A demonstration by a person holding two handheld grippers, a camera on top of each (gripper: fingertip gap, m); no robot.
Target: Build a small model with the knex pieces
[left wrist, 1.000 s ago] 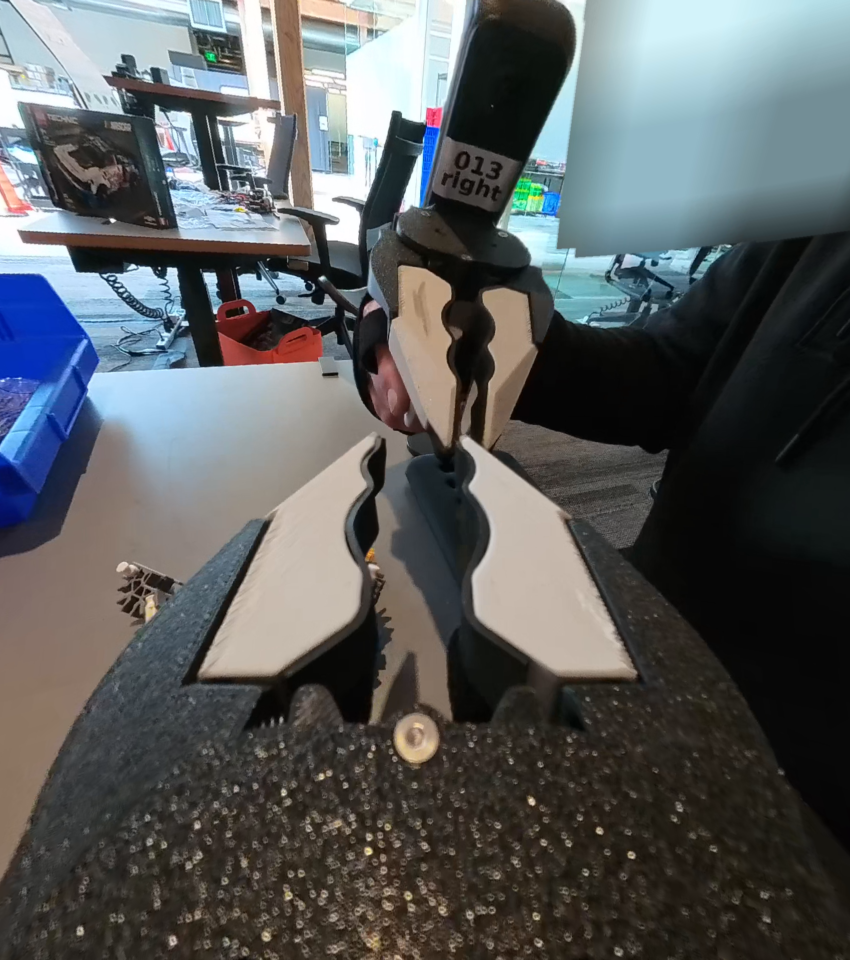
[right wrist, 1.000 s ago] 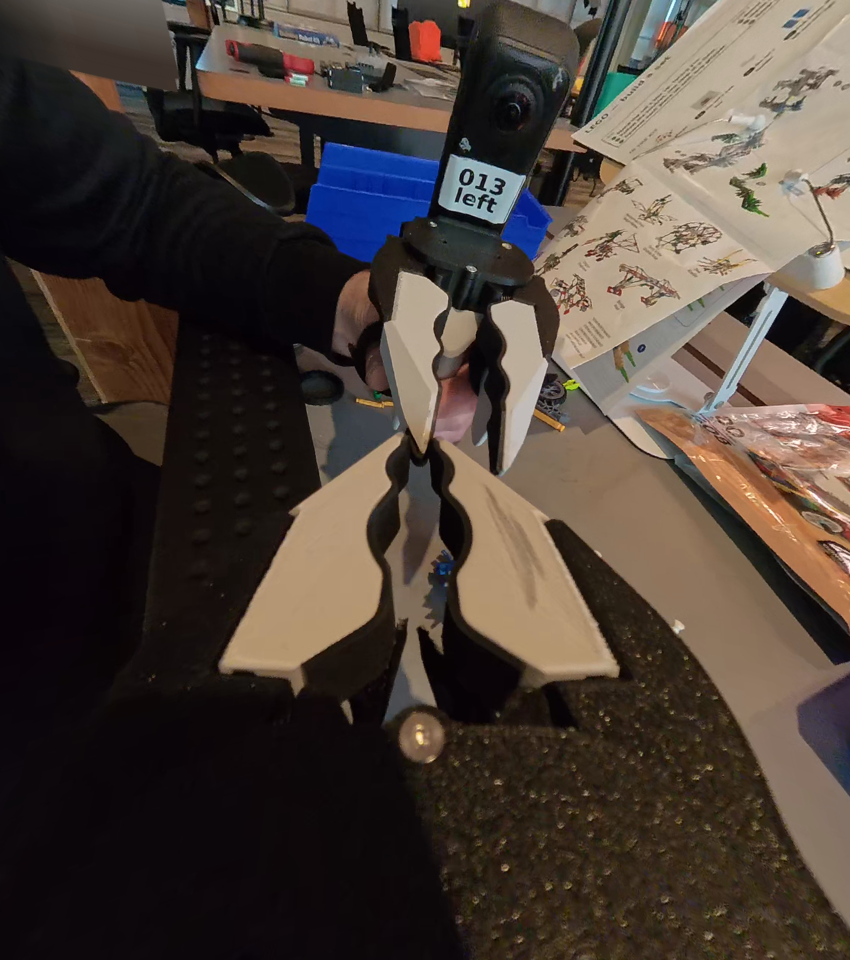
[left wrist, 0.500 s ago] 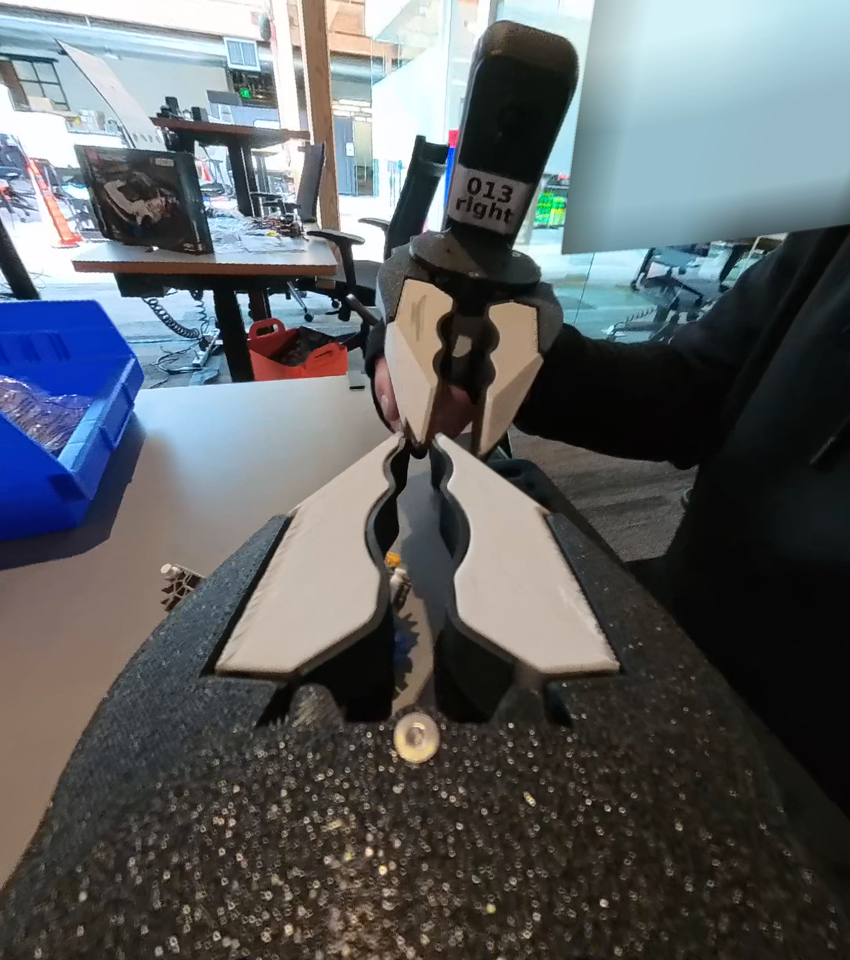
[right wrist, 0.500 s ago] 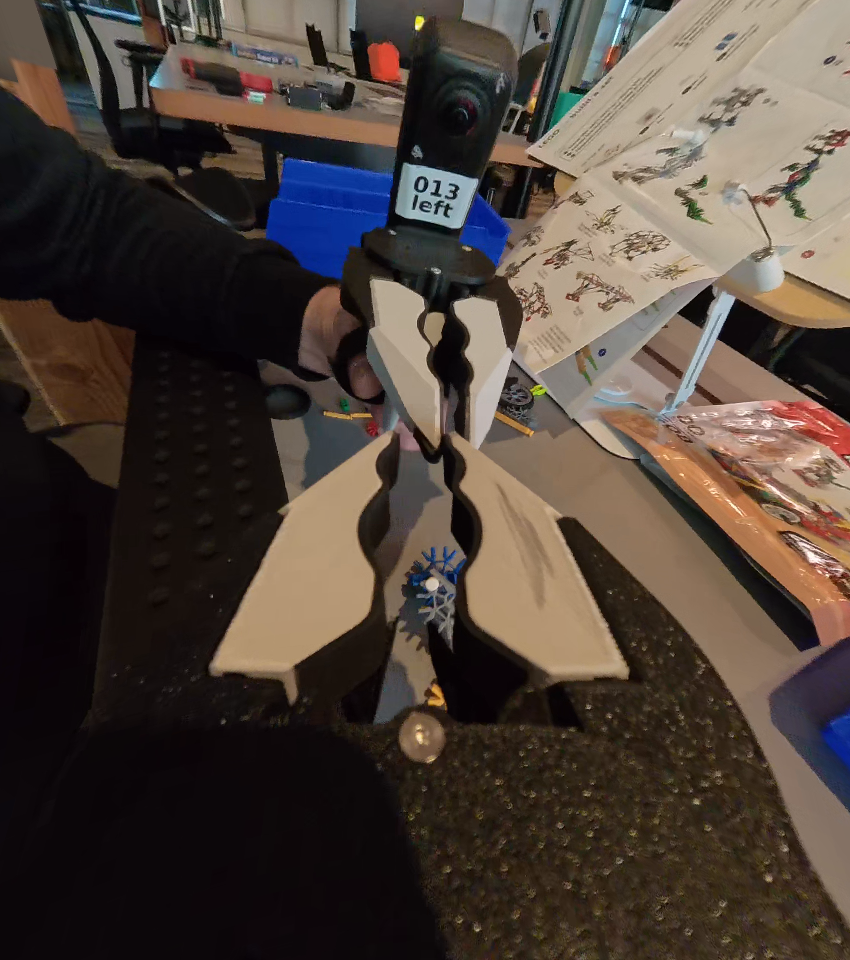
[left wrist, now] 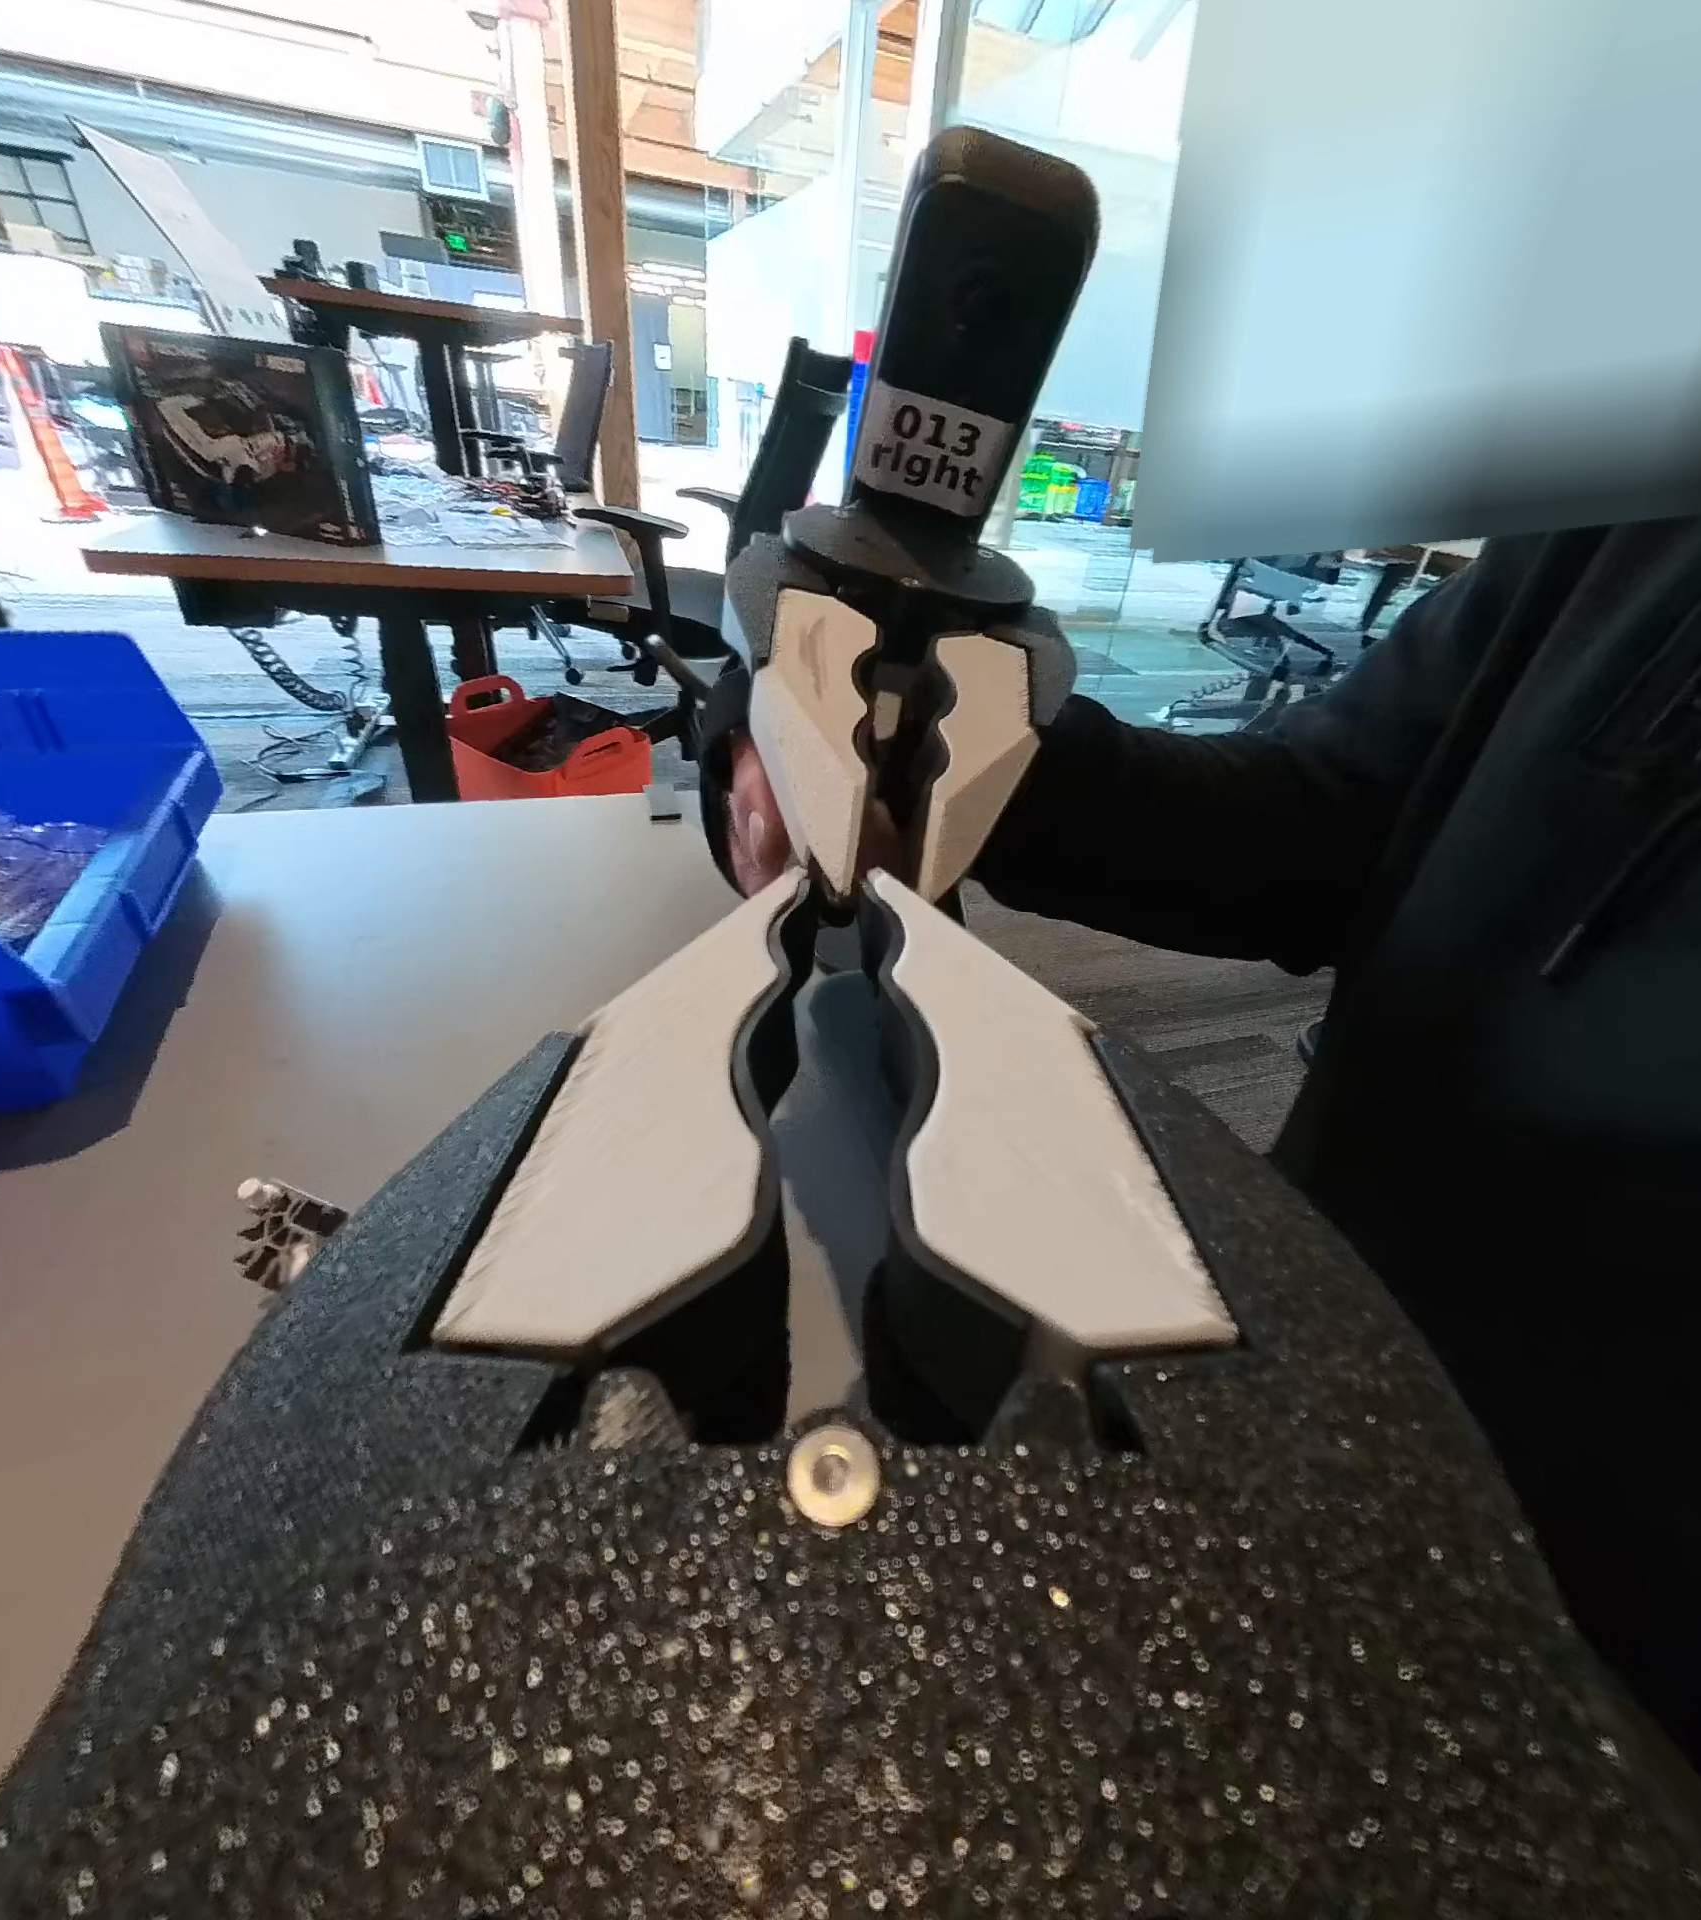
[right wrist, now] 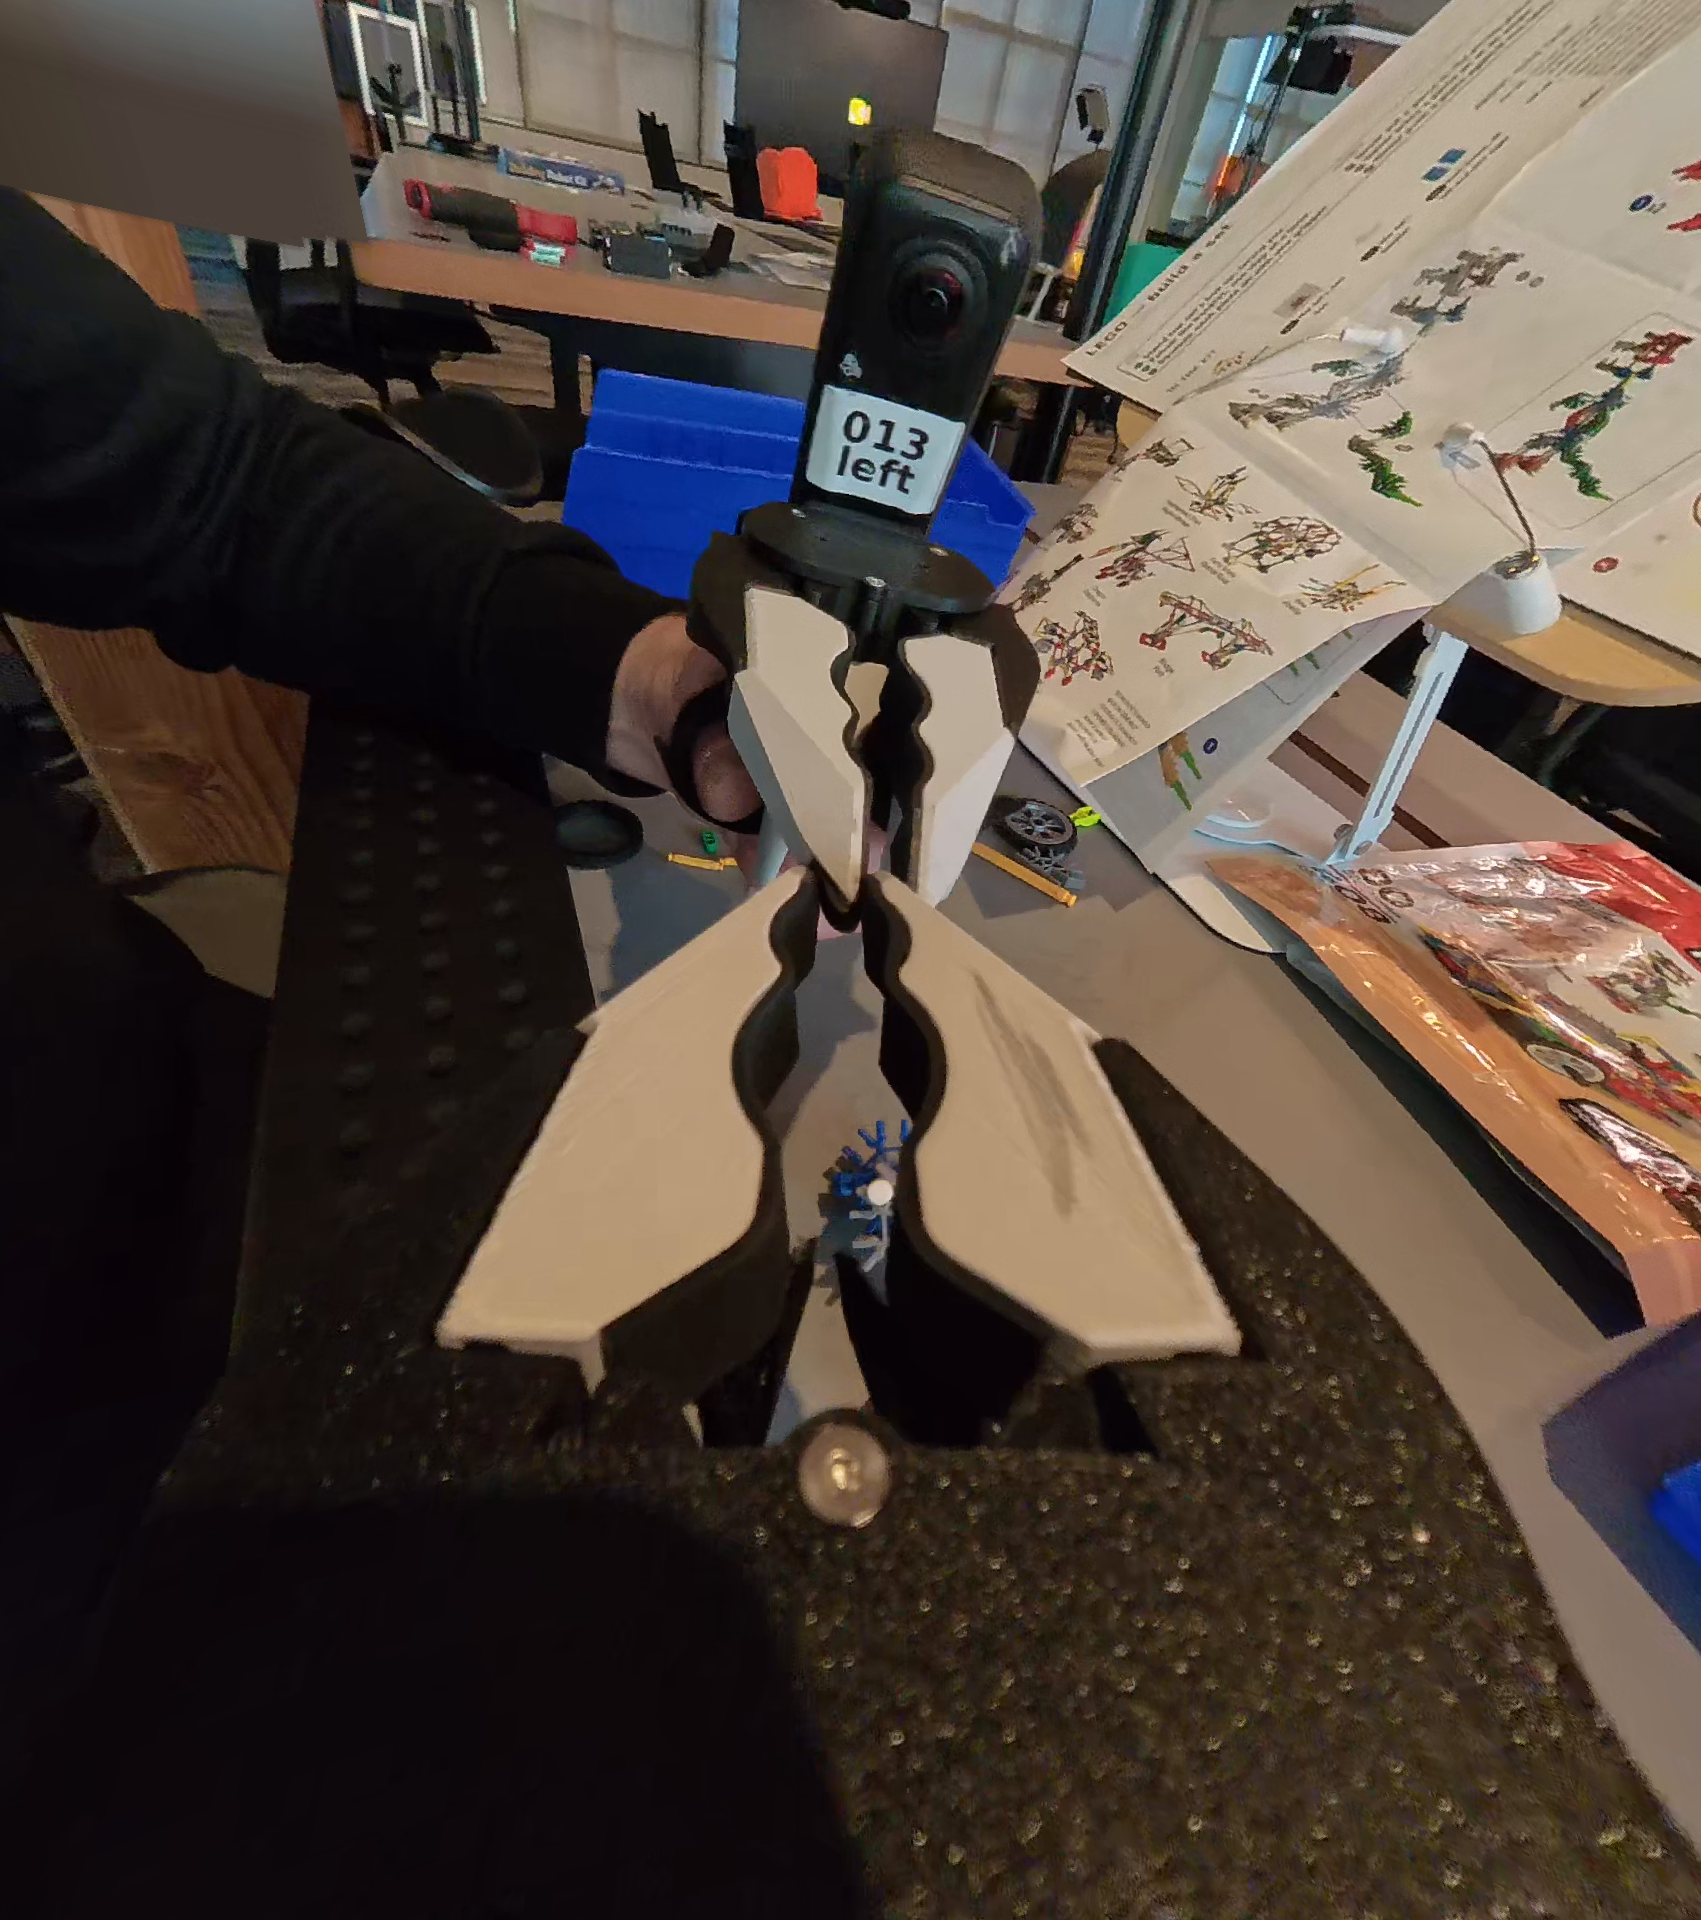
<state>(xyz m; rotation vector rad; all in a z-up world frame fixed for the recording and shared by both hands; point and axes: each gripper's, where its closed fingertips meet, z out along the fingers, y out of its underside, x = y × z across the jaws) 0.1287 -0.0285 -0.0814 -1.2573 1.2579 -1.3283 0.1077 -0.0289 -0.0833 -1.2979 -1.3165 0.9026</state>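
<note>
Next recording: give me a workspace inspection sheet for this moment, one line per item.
Surface: grey table, mostly bare on the left tongs' side.
Job's things: blue and white toy connector piece on the table under the right tongs.
Clutter: blue bin, instruction sheet on a stand, toy bag, small wheel, yellow rod.
Grippers: left tongs and right tongs meet tip to tip above the table, both nearly closed; anything pinched between them is too small to tell.
Cables: coiled cable under a far desk.
Surroundings: office desks, chairs, orange tote on the floor.
</note>
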